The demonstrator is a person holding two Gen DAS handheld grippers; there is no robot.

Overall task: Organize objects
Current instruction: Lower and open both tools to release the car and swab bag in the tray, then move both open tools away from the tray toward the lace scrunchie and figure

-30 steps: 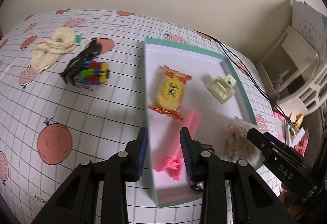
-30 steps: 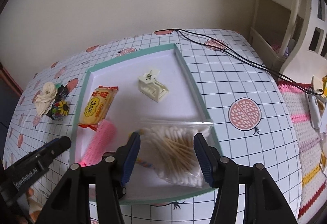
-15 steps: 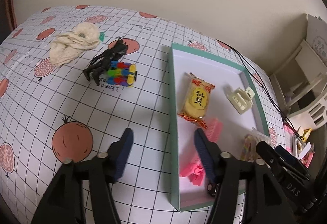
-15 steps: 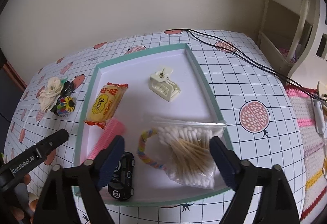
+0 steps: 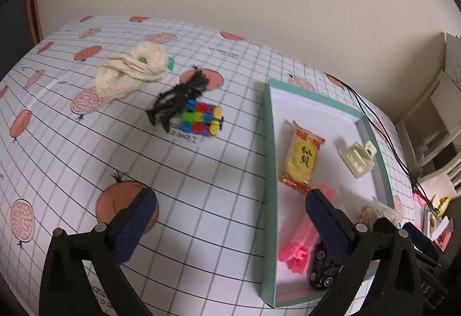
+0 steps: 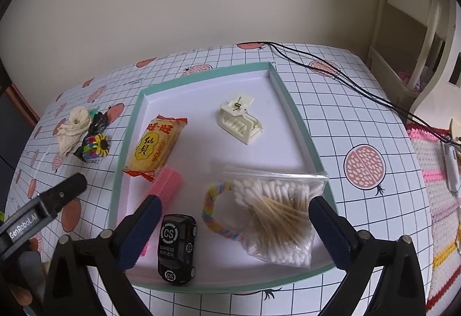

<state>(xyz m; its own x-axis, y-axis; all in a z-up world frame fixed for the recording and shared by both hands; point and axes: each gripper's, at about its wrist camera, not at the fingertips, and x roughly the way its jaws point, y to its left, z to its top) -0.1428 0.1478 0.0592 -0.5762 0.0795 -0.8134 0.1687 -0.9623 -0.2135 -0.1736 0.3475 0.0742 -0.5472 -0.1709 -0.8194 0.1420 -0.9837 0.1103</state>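
Note:
A teal-rimmed white tray (image 6: pixel 299 125) (image 5: pixel 269 171) holds a yellow snack packet (image 6: pixel 154 147) (image 5: pixel 302 161), a cream hair claw (image 6: pixel 239 121) (image 5: pixel 357 156), a pink comb (image 6: pixel 168 186) (image 5: pixel 302 238), a black toy car (image 6: pixel 176 248) (image 5: pixel 324 270), a rainbow cord loop (image 6: pixel 214 212) and a bag of cotton swabs (image 6: pixel 276 218). Left of the tray on the tablecloth lie a colourful block toy (image 5: pixel 201 121) (image 6: pixel 95 147), a black figure (image 5: pixel 175 99) and a cream cloth (image 5: pixel 129 73) (image 6: pixel 72 130). My left gripper (image 5: pixel 230 215) hangs open over the tray's left rim. My right gripper (image 6: pixel 233 219) is open above the tray's front, holding nothing.
Black cables (image 6: pixel 345 76) run across the table's far right corner. A cream shelf unit (image 6: pixel 415 27) stands to the right, with a knitted striped mat (image 6: pixel 440 200) beside the table. A wall closes off the back.
Both grippers opened wider and pulled back and up from the tray. The left view swung leftward, bringing the block toy and cloth closer to centre. The toy car came into the right view.

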